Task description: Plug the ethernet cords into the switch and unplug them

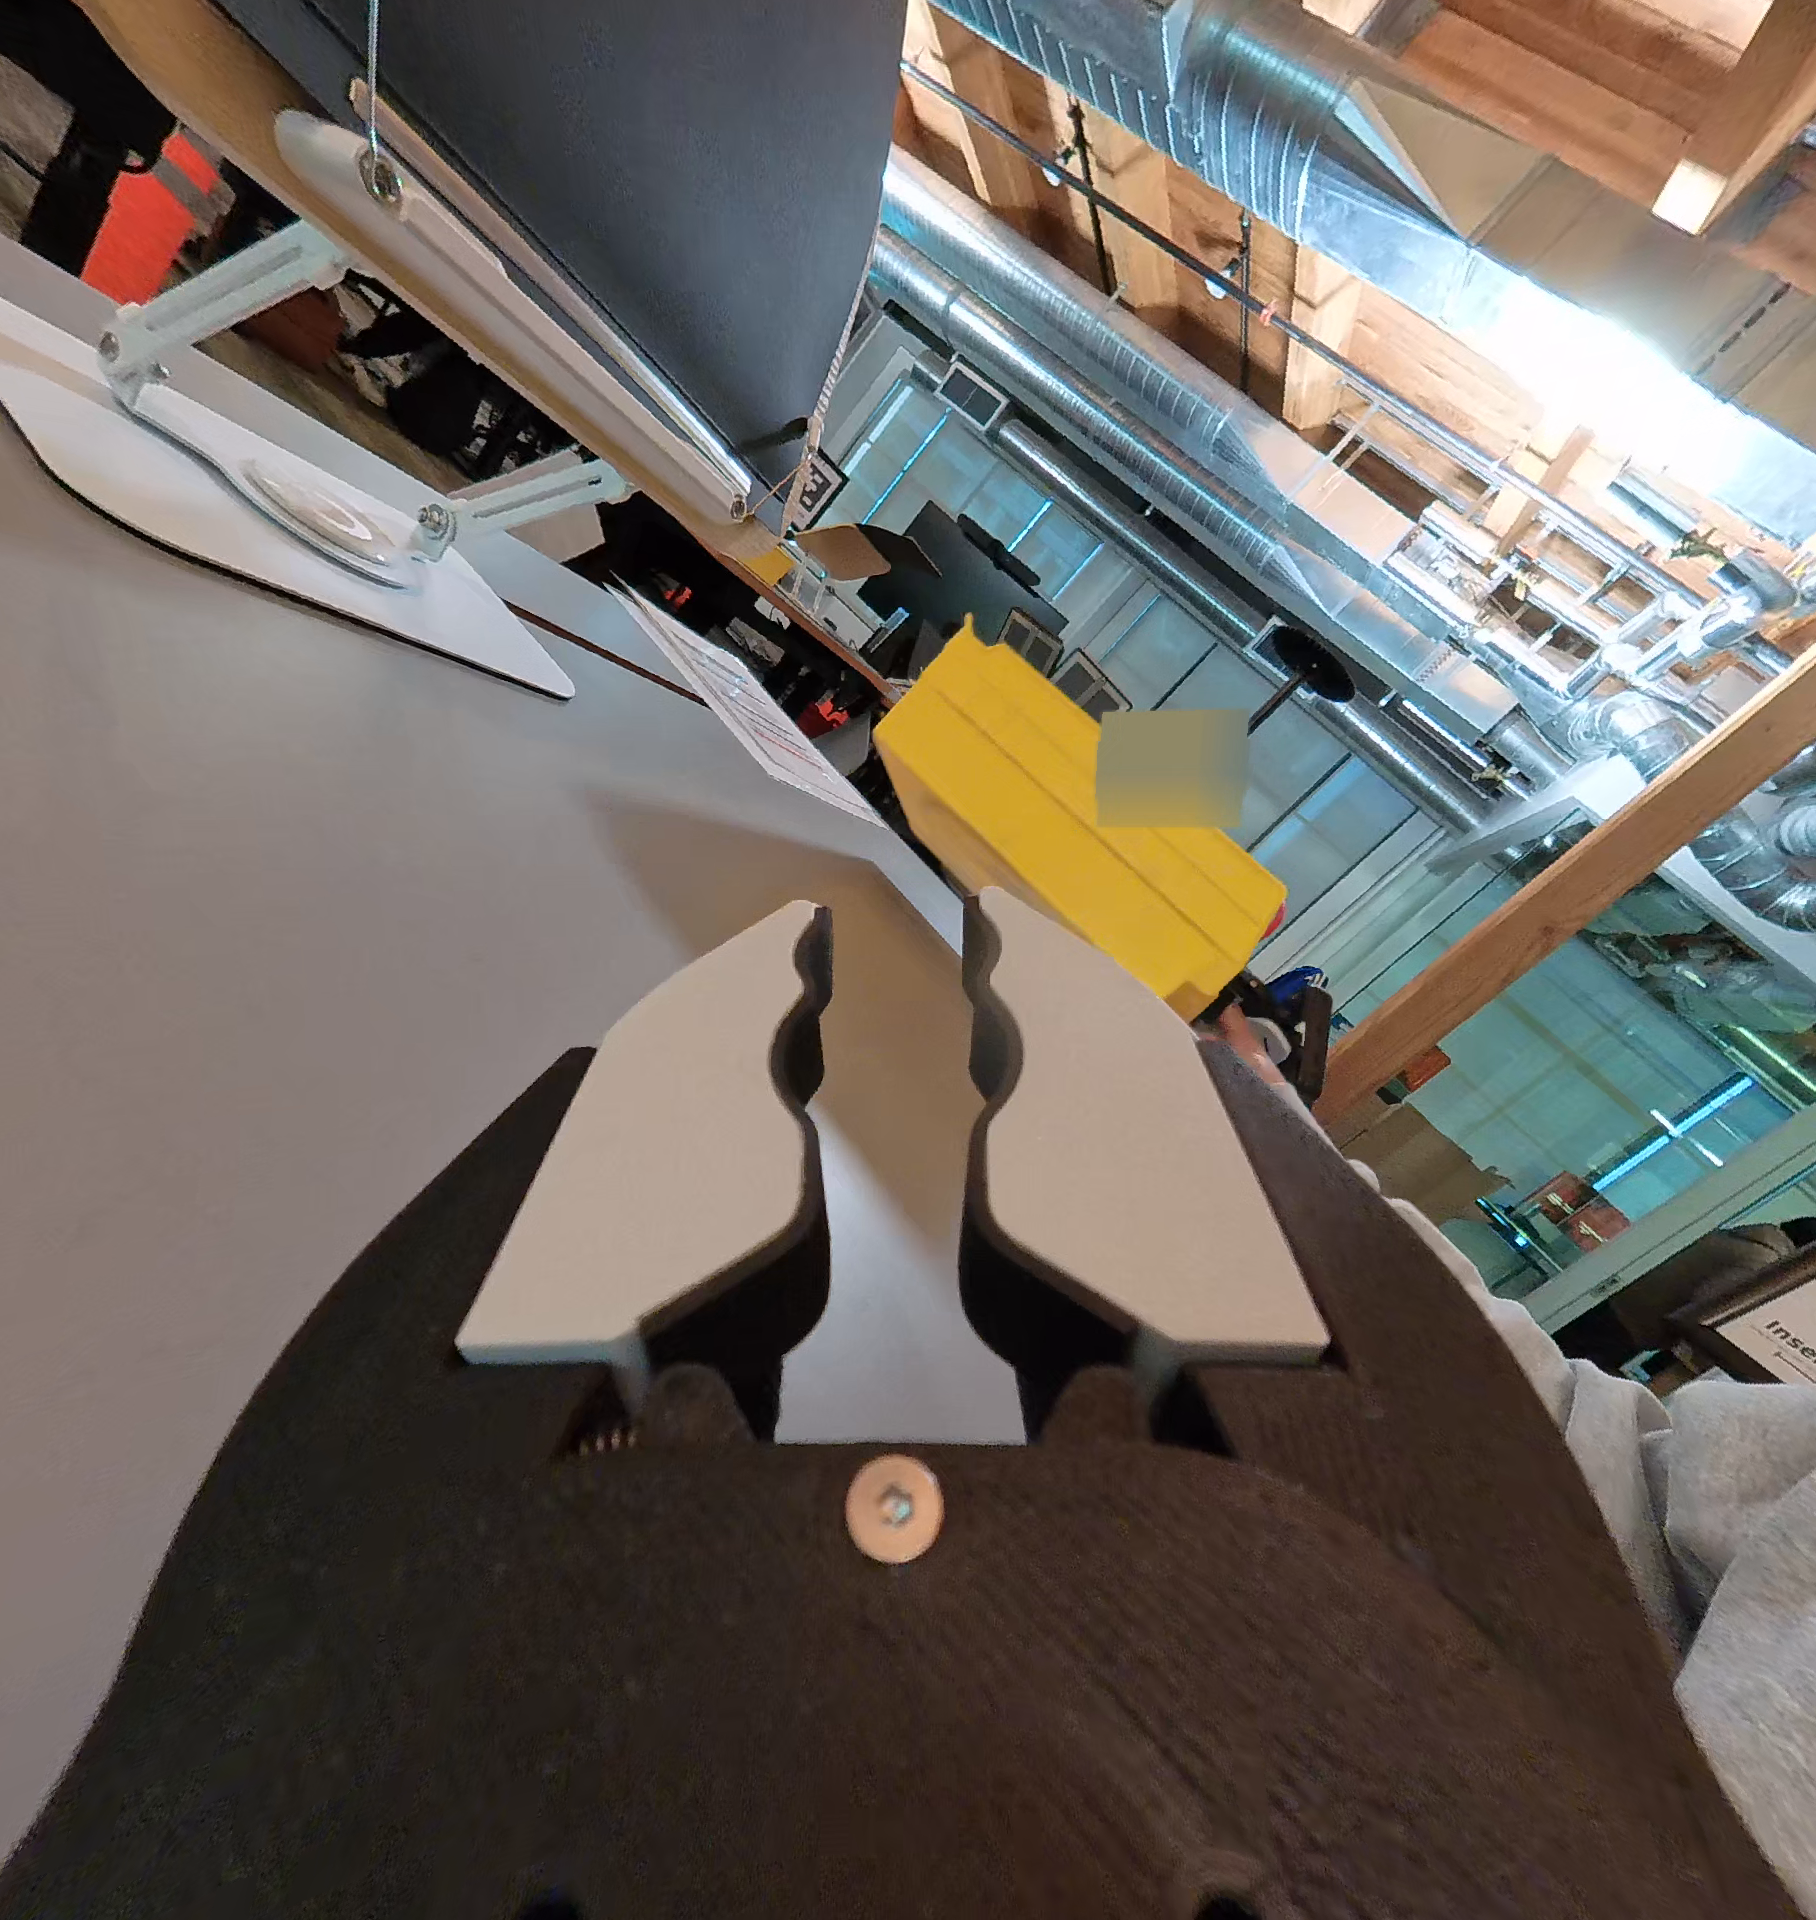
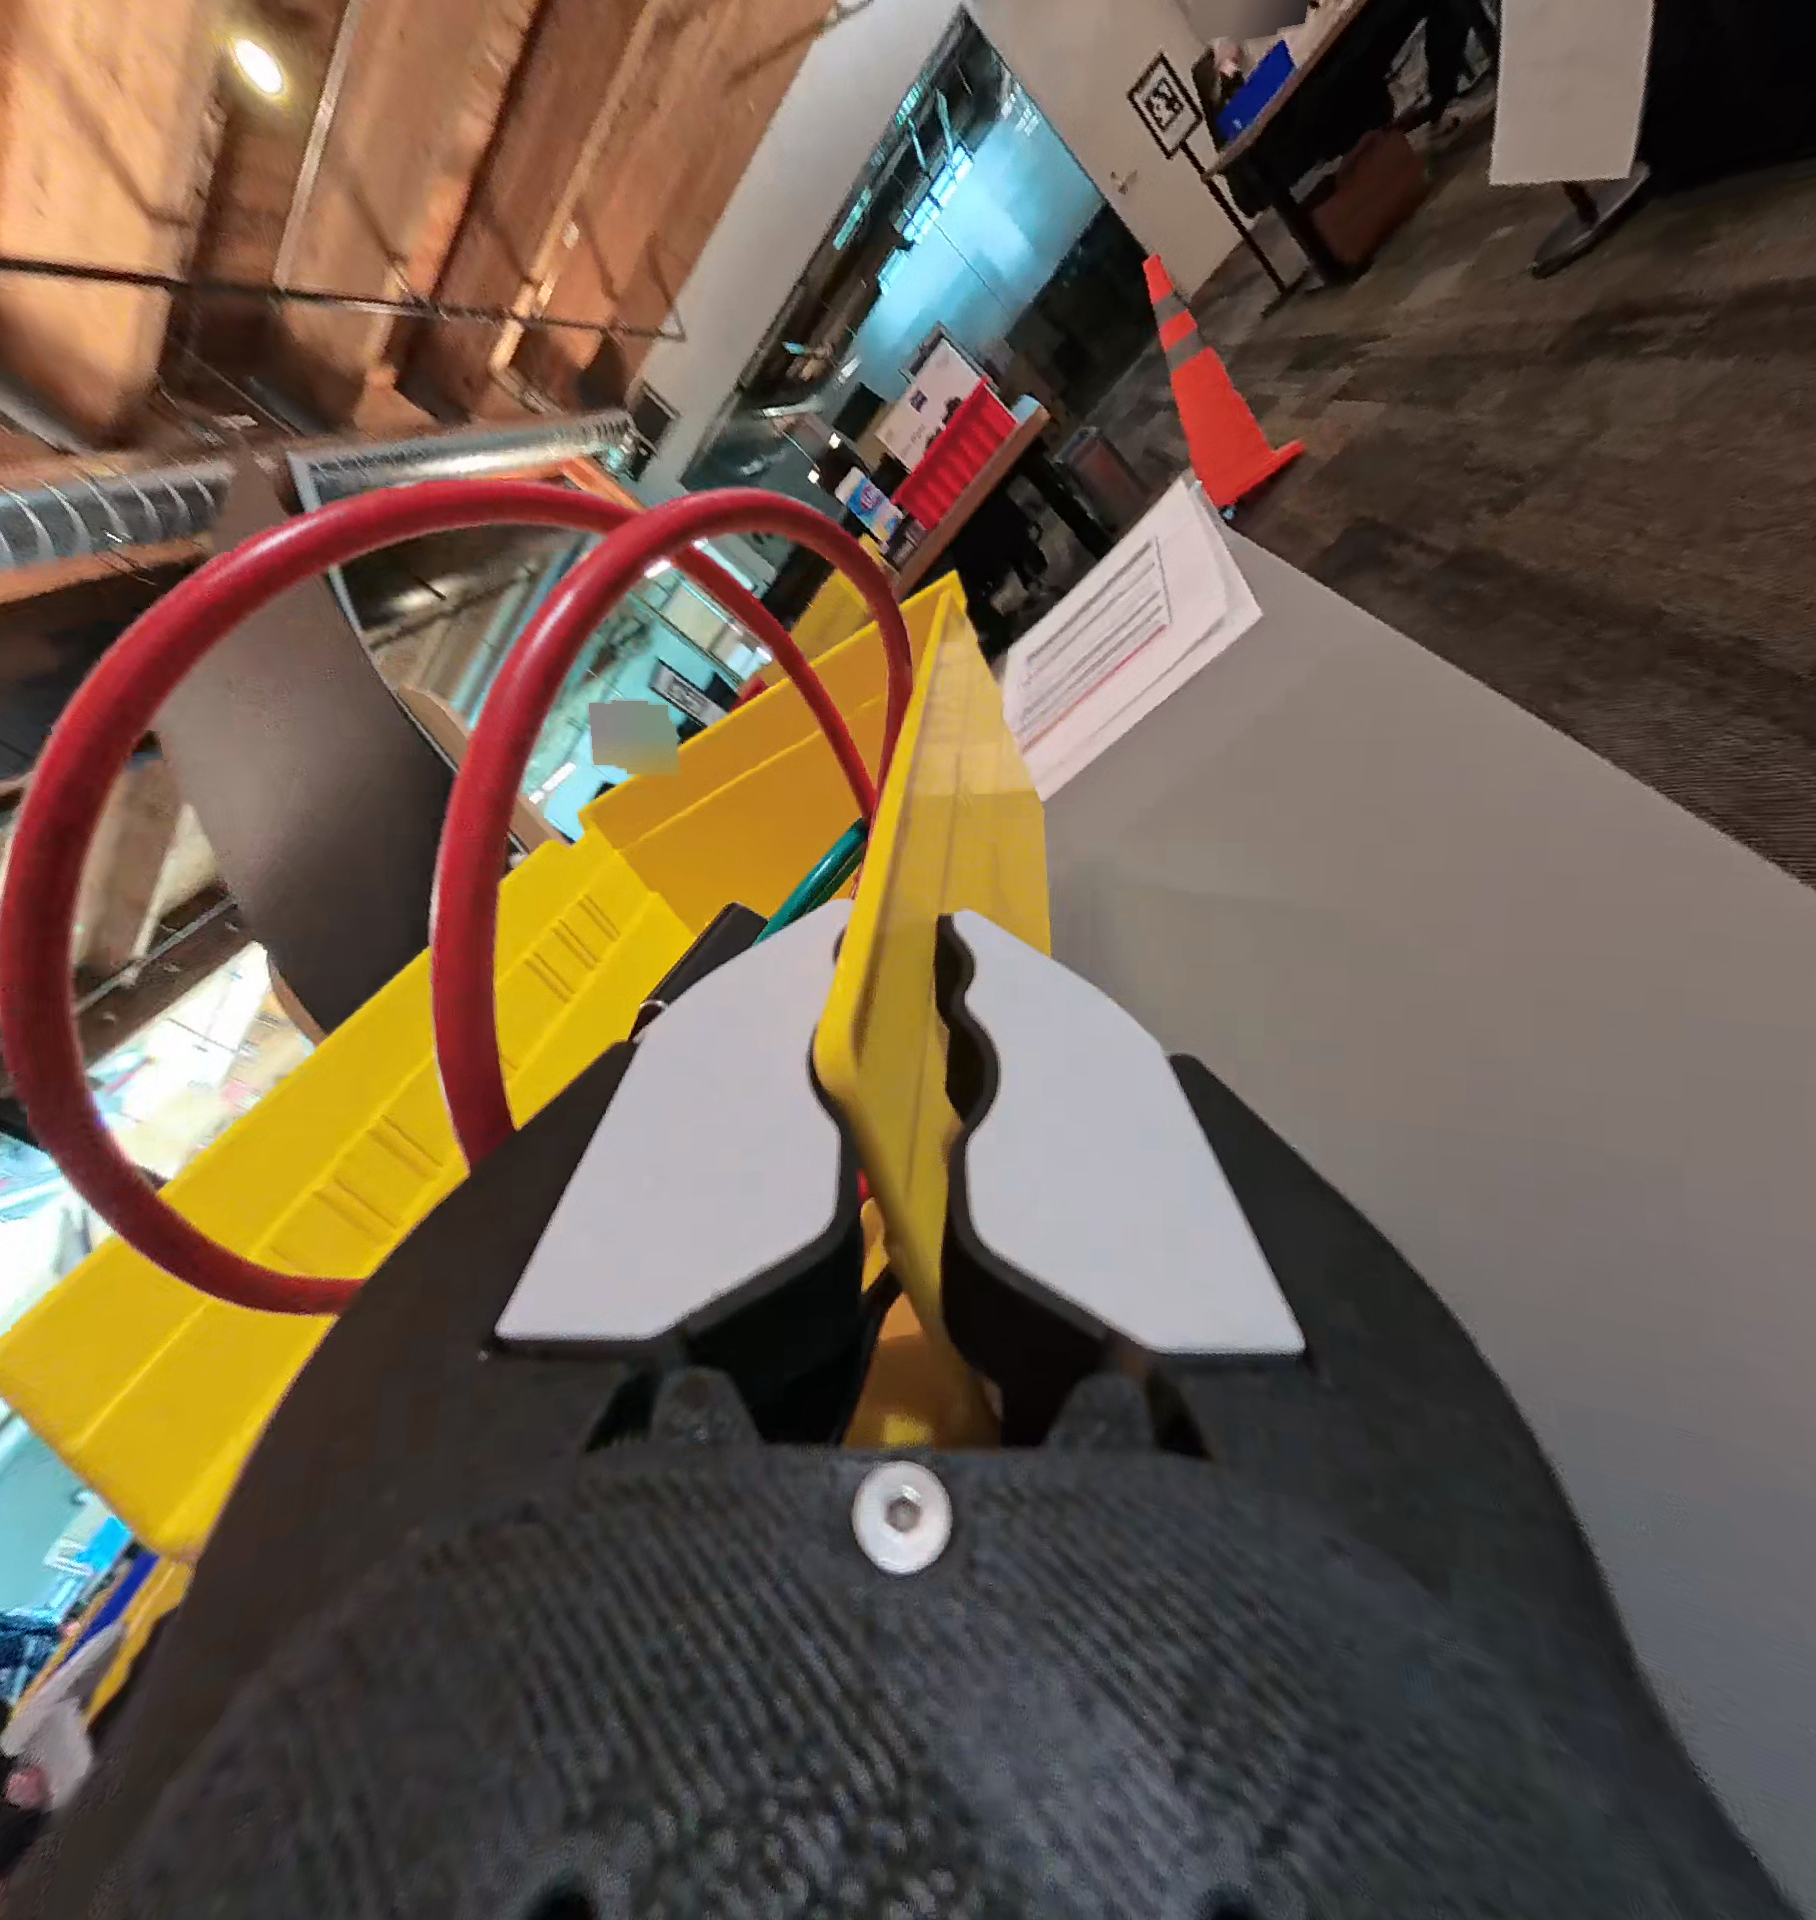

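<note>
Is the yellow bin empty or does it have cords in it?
Not empty: red cord loops out of the yellow bin, green cord inside.

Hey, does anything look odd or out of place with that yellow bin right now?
Yes. The right gripper is clamped on the yellow bin by its side wall, not on a cord. Red cable loops stick up out of it. The left gripper is open, holding nothing.

A red ethernet cord arcs in two tall loops out of a yellow plastic bin tilted at the grey tabletop's edge. A green cord lies deeper inside. The switch is not visible.
</note>
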`<state>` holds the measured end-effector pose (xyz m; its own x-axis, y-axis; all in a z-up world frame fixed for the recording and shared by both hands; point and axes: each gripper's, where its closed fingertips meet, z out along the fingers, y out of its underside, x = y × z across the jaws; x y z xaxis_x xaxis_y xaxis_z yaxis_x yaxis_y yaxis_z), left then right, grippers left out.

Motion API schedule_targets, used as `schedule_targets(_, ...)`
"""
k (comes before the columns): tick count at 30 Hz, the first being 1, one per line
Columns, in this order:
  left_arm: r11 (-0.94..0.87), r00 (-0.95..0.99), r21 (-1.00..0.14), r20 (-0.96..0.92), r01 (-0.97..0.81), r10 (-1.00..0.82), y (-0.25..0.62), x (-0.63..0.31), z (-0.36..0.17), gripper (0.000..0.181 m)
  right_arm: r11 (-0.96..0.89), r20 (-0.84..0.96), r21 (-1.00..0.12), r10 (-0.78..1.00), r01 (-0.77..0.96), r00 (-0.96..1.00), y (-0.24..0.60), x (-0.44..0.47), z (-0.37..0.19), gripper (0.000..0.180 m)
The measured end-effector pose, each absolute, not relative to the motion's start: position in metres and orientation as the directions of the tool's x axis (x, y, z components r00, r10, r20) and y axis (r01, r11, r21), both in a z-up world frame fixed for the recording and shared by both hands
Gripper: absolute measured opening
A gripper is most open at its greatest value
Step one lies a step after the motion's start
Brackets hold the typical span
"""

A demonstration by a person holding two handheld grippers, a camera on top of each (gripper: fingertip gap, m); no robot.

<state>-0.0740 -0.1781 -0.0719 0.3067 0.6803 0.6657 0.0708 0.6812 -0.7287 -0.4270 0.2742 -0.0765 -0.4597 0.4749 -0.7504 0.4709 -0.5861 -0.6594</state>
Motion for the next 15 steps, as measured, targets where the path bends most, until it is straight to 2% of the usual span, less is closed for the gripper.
schedule_targets(7, 0.601, 0.252, -0.798, 0.590, 0.042, 0.767, -0.184, -0.071, -0.070, 0.026, -0.566, -0.715, -0.695, 0.472, 0.443, -0.516, 0.261, -0.419, -0.061, 0.011)
schedule_targets(10, 0.461, 0.074, -0.887, 0.459, -0.011, 0.885, -0.206, -0.063, -0.073, 0.029, -0.517, -0.713, -0.701, 0.486, 0.492, -0.505, 0.249, -0.421, -0.074, 0.011)
schedule_targets(13, 0.227, -0.176, -0.971, 0.238, -0.077, 0.955, -0.241, -0.041, -0.061, 0.050, -0.460, -0.695, -0.718, 0.518, 0.523, -0.499, 0.235, -0.423, -0.086, 0.012)
schedule_targets(15, 0.062, -0.335, -0.992, 0.096, -0.109, 0.937, -0.264, -0.020, -0.047, 0.071, -0.418, -0.653, -0.756, 0.542, 0.504, -0.529, 0.225, -0.424, -0.086, 0.012)
